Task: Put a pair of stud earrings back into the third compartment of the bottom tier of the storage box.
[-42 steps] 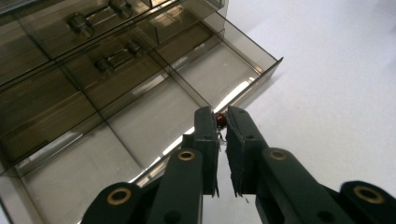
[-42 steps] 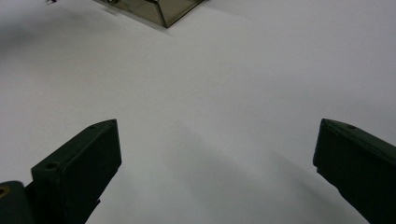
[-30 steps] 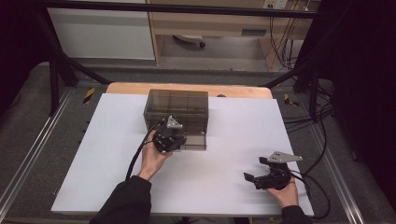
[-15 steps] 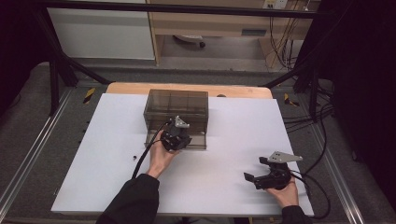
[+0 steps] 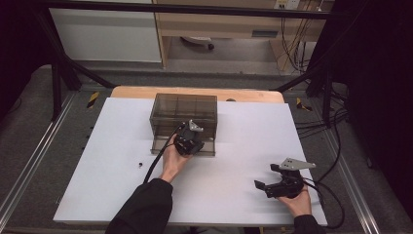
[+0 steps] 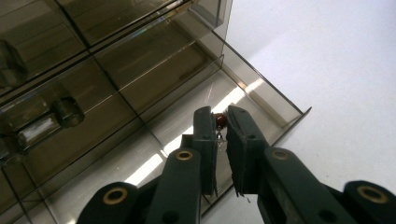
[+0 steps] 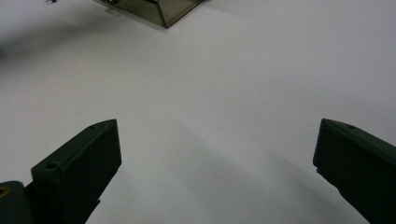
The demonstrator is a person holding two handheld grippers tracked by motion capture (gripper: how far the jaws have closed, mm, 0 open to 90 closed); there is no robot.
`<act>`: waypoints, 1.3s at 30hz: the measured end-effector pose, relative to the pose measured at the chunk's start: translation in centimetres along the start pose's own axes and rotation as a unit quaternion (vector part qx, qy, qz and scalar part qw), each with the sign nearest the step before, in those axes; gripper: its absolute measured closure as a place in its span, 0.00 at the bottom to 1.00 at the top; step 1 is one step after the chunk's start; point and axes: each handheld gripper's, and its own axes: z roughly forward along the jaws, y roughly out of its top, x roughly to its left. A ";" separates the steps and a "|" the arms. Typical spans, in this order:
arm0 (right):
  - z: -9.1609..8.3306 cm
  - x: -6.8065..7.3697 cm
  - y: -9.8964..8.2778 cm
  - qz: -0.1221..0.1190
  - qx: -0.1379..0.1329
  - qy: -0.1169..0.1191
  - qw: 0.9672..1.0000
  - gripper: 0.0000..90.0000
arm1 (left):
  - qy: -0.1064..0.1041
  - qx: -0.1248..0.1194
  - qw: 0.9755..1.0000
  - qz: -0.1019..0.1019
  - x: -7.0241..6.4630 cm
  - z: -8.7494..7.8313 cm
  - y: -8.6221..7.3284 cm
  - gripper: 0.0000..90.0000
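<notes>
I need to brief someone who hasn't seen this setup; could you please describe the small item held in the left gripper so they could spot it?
On the white table stands a smoky transparent organiser box with an open drawer. Over that drawer, the left gripper pinches a tiny dark-red bead between its tips, the one red thing among brown plastic.

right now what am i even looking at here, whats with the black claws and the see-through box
A person sits at a table covered with a white sheet, holding a two-jaw tool in each hand. One picture looks down from above; the other two come from cameras riding on the tools. The left hand-held gripper is shut on a small dark red object, too small to identify, and hangs over the open drawer of a smoky see-through organiser box. The right hand-held gripper rests near the table's front edge, jaws wide open and empty. A tiny dark object lies on the sheet.
</notes>
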 end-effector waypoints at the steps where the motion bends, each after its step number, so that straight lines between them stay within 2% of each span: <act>1: 0.0 0.0 0.0 0.000 0.000 0.000 1.000 0.02 | -0.001 0.000 1.000 -0.001 0.0 0.0 0.0 0.89; 7: 0.0 0.0 0.0 0.001 0.000 0.001 1.000 0.02 | -0.004 -0.009 1.000 0.000 -0.1 -0.5 0.0 0.78; 8: 0.0 0.0 0.0 0.001 -0.001 0.000 1.000 0.02 | -0.006 -0.013 1.000 0.000 -0.1 -0.9 0.1 0.72; 14: 0.0 0.0 0.0 0.002 0.000 0.000 1.000 0.02 | -0.005 -0.028 1.000 0.005 -0.3 -2.5 -0.2 0.52; 20: 0.0 0.0 0.0 0.002 0.000 0.002 1.000 0.02 | -0.009 -0.029 0.999 0.010 0.0 -3.9 -0.9 0.37; 24: 0.1 0.0 0.0 0.002 0.002 0.000 1.000 0.02 | -0.010 -0.036 0.999 0.009 0.4 -5.1 -1.7 0.32; 26: 0.1 0.0 0.0 0.002 0.002 0.000 1.000 0.02 | -0.006 -0.040 0.999 0.008 0.8 -6.1 -2.2 0.25; 29: 0.1 0.0 0.0 0.001 0.003 0.000 1.000 0.02 | -0.010 -0.042 0.999 0.004 1.1 -6.8 -2.7 0.19; 36: 0.1 0.0 0.0 0.001 0.003 -0.001 1.000 0.02 | 0.004 -0.043 0.999 0.010 2.2 -8.9 -4.8 0.10; 39: 0.1 0.0 0.0 0.000 0.004 -0.001 1.000 0.02 | 0.007 -0.043 0.999 0.010 2.5 -9.2 -5.4 0.09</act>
